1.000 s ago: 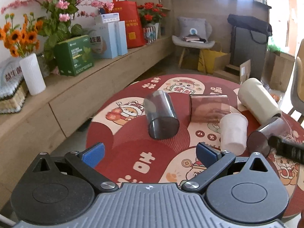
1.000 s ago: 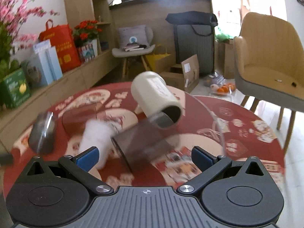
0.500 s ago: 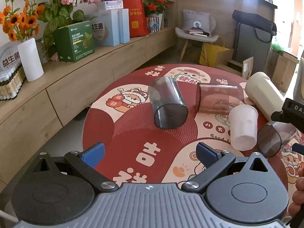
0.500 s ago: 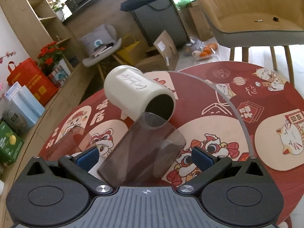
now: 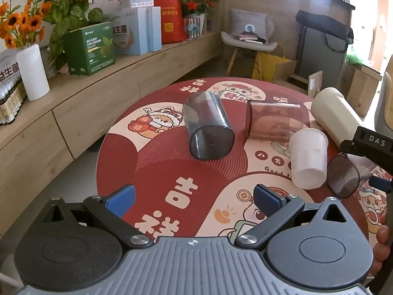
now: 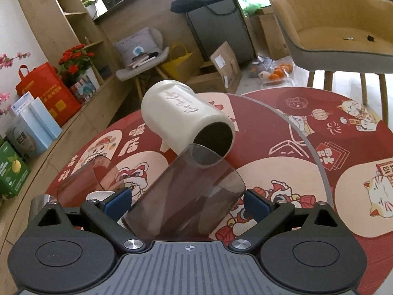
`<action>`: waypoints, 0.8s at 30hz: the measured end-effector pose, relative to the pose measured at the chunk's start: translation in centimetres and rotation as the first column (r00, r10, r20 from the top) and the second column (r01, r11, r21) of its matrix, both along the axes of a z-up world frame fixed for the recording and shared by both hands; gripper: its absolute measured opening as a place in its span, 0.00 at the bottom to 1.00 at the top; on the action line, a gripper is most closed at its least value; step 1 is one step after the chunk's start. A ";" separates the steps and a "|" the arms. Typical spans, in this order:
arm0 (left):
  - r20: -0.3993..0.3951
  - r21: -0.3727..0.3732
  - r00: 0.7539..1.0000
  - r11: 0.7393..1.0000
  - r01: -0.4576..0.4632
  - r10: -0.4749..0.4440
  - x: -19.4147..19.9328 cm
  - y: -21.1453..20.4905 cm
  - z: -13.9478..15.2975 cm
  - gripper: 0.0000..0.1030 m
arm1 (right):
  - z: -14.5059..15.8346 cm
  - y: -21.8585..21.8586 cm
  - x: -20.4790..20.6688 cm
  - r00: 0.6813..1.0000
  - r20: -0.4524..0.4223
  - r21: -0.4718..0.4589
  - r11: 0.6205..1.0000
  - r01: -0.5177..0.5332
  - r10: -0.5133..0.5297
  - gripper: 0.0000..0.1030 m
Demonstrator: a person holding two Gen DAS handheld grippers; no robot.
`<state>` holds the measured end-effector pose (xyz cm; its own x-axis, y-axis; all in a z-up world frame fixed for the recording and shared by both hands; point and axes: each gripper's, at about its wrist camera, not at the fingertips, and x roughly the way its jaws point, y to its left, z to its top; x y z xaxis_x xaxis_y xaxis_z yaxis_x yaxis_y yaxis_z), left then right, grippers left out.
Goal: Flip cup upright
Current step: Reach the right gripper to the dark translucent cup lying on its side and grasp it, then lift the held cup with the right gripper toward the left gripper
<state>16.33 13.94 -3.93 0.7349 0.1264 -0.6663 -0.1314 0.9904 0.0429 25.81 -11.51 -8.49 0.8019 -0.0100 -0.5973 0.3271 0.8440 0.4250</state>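
Note:
Several cups lie on their sides on a round red table [image 5: 152, 172]. A dark brown see-through cup [image 6: 186, 194] lies tilted between the fingers of my right gripper [image 6: 189, 201]; the jaws stand wide and I cannot tell whether the pads touch it. It also shows in the left wrist view [image 5: 342, 175]. A cream mug [image 6: 184, 120] lies just beyond it, mouth toward me. My left gripper [image 5: 194, 198] is open and empty over the table's near part. A grey see-through cup [image 5: 208, 127], a brown see-through cup [image 5: 275, 123] and a white cup [image 5: 308, 157] lie ahead of it.
A wooden sideboard [image 5: 73, 103] with boxes, flowers and a white vase [image 5: 32, 72] runs along the left. A tan chair [image 6: 339, 24] stands at the far right of the table. Bags and cartons sit on the floor behind the table.
My right gripper has moved in around the dark brown cup and tipped downward. My left gripper has drawn back and risen a little; its jaws stay open.

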 end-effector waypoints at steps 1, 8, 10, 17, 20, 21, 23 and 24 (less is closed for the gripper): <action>-0.001 0.000 1.000 1.000 0.001 -0.001 -0.1 0.0 0.0 1.00 | 0.0 0.0 0.0 1.000 0.000 0.002 1.000 -0.001 0.001 0.93; 0.007 0.001 1.000 1.000 0.010 -0.010 -0.2 0.2 0.1 1.00 | 0.1 -0.2 -0.2 1.000 0.000 0.003 1.000 -0.023 0.023 0.91; 0.002 -0.010 1.000 1.000 -0.005 0.005 -0.1 0.5 0.0 1.00 | 0.3 -0.1 -0.5 0.999 0.002 -0.016 0.999 -0.050 0.051 0.88; -0.003 -0.010 1.000 1.000 0.000 0.000 -0.2 0.1 -0.3 1.00 | 0.9 -0.6 -1.7 0.989 -0.013 -0.042 0.988 -0.150 0.150 0.79; -0.014 -0.010 1.000 1.000 0.013 -0.013 -0.1 -0.3 -0.5 1.00 | 1.2 -0.8 -2.4 0.981 -0.035 -0.084 0.978 -0.191 0.189 0.78; -0.016 -0.011 1.000 1.000 0.017 -0.017 -0.1 -0.3 -0.6 1.00 | 1.4 -0.8 -2.7 0.981 -0.041 -0.113 0.975 -0.194 0.190 0.77; -0.015 -0.008 1.000 1.000 0.020 -0.020 -0.1 -0.6 -0.8 1.00 | 1.7 -0.7 -2.9 0.981 -0.050 -0.186 0.963 -0.196 0.190 0.77; -0.015 -0.005 1.000 1.000 0.022 -0.022 -0.2 -0.7 -0.8 1.00 | 1.8 -0.7 -2.9 0.980 -0.053 -0.202 0.959 -0.197 0.191 0.77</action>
<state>16.15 13.24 -4.75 0.7271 0.1074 -0.6781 -0.1093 0.9932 0.0401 22.92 -12.19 -6.73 0.7807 0.0190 -0.6246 0.1592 0.9605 0.2282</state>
